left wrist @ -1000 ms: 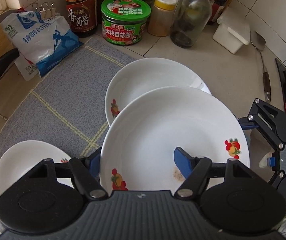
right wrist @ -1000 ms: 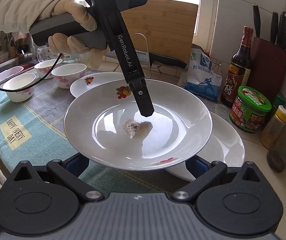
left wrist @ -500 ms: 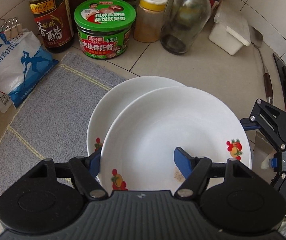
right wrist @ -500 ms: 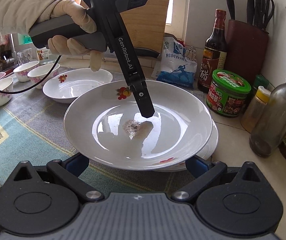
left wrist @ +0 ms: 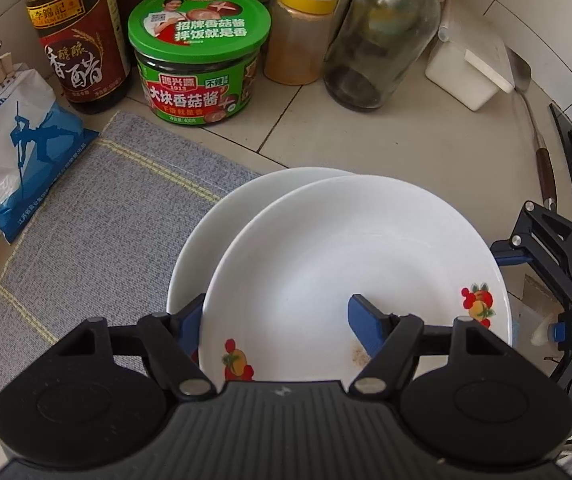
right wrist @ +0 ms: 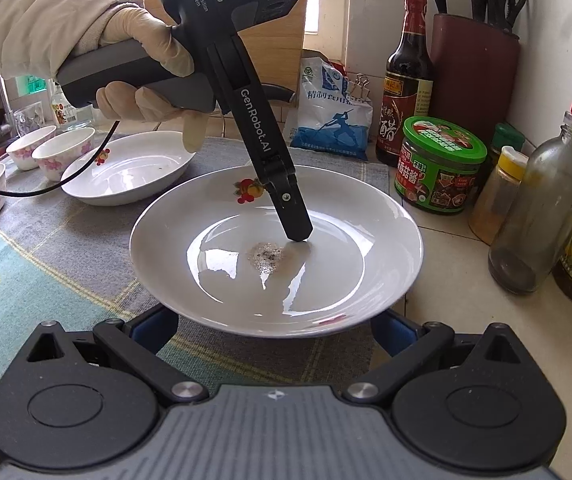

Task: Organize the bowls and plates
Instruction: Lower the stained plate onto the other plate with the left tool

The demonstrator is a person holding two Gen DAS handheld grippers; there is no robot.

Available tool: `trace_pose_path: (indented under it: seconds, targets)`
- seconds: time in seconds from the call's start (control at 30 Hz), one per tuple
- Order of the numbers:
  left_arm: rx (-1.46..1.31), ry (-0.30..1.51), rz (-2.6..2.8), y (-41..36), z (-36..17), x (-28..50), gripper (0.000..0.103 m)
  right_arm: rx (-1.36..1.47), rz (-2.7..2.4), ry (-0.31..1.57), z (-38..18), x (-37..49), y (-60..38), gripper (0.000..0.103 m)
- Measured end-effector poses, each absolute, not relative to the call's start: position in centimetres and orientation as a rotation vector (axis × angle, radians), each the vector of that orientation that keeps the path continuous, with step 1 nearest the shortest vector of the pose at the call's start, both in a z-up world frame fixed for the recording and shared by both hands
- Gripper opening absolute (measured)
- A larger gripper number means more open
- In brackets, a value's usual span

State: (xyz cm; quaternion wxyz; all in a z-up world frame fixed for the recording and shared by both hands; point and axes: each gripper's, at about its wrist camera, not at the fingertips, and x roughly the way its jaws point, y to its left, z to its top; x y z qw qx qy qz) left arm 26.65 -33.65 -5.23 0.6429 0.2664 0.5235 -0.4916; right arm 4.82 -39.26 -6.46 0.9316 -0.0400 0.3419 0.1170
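Left gripper clamped across rim of top plate, directly over second plate. Right gripper supporting same rim, grip unclear. Ahead: green-lidded jar, vinegar bottle, glass bottle.

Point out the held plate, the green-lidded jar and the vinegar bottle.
held plate [right wrist: 222, 280]: right wrist view, bare inner well left of the residue.
green-lidded jar [left wrist: 200, 20]: left wrist view, middle of the lid.
vinegar bottle [left wrist: 76, 56]: left wrist view, front label.
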Motion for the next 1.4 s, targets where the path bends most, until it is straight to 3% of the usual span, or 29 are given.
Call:
trace_pose_path:
  seconds: [1.4]
  targets:
    - [0.644,1.052,-1.043,-32.8,-3.6,26.4,0.076,-0.046,0.188,0.729,-5.8,4.7,-38.8,0.103]
